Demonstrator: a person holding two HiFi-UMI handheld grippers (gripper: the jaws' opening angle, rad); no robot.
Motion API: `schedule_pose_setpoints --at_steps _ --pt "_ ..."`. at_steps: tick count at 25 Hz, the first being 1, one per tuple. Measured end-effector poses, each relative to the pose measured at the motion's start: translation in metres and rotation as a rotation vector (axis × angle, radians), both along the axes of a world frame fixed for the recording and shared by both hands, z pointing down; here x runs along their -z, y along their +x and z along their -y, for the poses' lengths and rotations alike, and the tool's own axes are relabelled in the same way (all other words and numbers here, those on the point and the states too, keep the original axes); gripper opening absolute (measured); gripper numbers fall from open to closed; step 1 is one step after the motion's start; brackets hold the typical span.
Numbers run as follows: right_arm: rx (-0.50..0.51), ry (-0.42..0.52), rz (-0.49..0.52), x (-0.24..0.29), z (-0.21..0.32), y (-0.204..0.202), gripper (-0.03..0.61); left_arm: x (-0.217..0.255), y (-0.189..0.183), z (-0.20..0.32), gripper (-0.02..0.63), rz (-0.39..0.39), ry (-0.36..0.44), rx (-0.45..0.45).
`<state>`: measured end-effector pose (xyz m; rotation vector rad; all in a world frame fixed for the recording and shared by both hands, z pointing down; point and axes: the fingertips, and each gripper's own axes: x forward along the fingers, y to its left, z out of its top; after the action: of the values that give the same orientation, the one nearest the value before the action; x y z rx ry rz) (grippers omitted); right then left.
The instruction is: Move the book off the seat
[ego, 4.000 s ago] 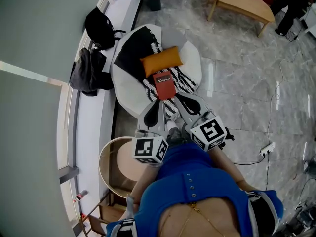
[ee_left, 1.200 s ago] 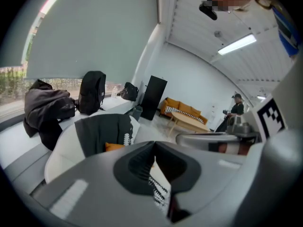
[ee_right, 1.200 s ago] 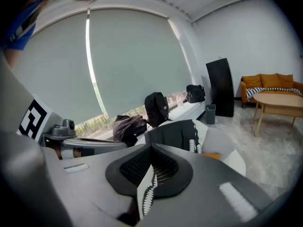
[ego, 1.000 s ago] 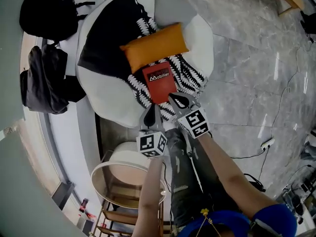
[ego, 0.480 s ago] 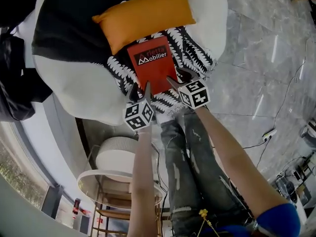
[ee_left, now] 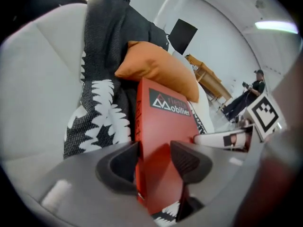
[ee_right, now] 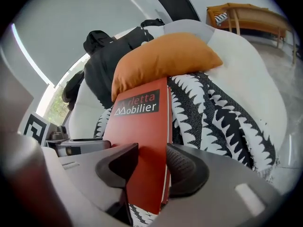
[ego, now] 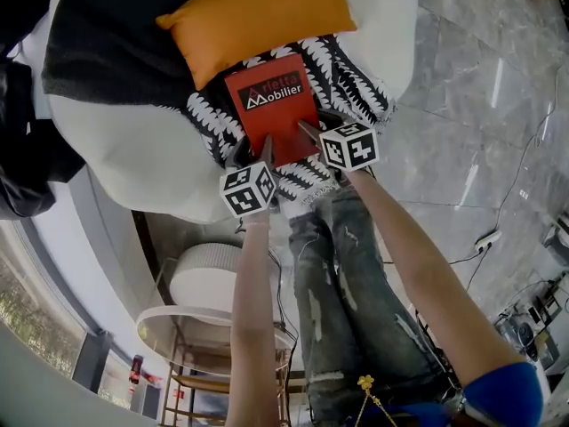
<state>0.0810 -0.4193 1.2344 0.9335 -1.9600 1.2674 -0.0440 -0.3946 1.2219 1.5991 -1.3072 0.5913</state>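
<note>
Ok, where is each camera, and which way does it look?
Head view: on the person's head, facing steeply down at the red book on the seat; shows both arms, legs, the left hand-held gripper and right hand-held gripper.
Left gripper view: on the left hand-held gripper, facing along its opening jaws, the book's edge between them.
Right gripper view: on the right hand-held gripper, facing along its closing jaws, the book's edge between them.
Shared: both gripper views see the book and orange cushion.
</note>
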Motion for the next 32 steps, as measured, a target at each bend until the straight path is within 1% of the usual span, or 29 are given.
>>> schedule_pose_setpoints --at_steps 2,5,8,10,12,15,18,22,26,29,32 --pt "-0.013 -0.003 0.0 0.013 0.001 0.0 0.179 0.014 0.0 0.001 0.21 0.008 0.007 0.013" --pt "-0.039 -0.007 0.011 0.046 0.001 0.001 0.179 0.051 0.0 0.004 0.204 0.02 0.031 0.006" --pt "-0.038 0.016 0.004 0.096 -0.001 0.011 0.184 0.102 0.01 0.001 0.202 0.023 0.045 0.001" --pt "-0.036 0.02 0.005 0.137 -0.006 0.018 0.184 0.142 0.017 -0.004 0.199 0.016 0.048 0.004" --pt "-0.034 0.037 0.016 0.179 -0.003 0.023 0.183 0.184 0.022 -0.002 0.198 0.009 0.069 0.01" --pt "-0.016 0.09 0.023 0.25 0.003 0.029 0.179 0.253 0.028 0.001 0.198 0.0 0.111 0.026" --pt "0.013 0.142 0.006 0.332 -0.001 0.035 0.179 0.33 0.035 -0.008 0.198 -0.012 0.144 0.054" --pt "0.038 0.257 0.014 0.44 0.014 0.036 0.179 0.436 0.037 0.002 0.198 -0.002 0.257 0.095" --pt "0.036 0.342 0.02 0.541 -0.001 0.046 0.183 0.537 0.047 -0.014 0.195 0.009 0.337 0.112" --pt "0.032 0.414 0.03 0.605 -0.012 0.052 0.183 0.6 0.052 -0.025 0.193 0.013 0.405 0.114" --pt "0.035 0.479 0.047 0.657 -0.024 0.056 0.183 0.651 0.057 -0.039 0.193 0.019 0.473 0.12"
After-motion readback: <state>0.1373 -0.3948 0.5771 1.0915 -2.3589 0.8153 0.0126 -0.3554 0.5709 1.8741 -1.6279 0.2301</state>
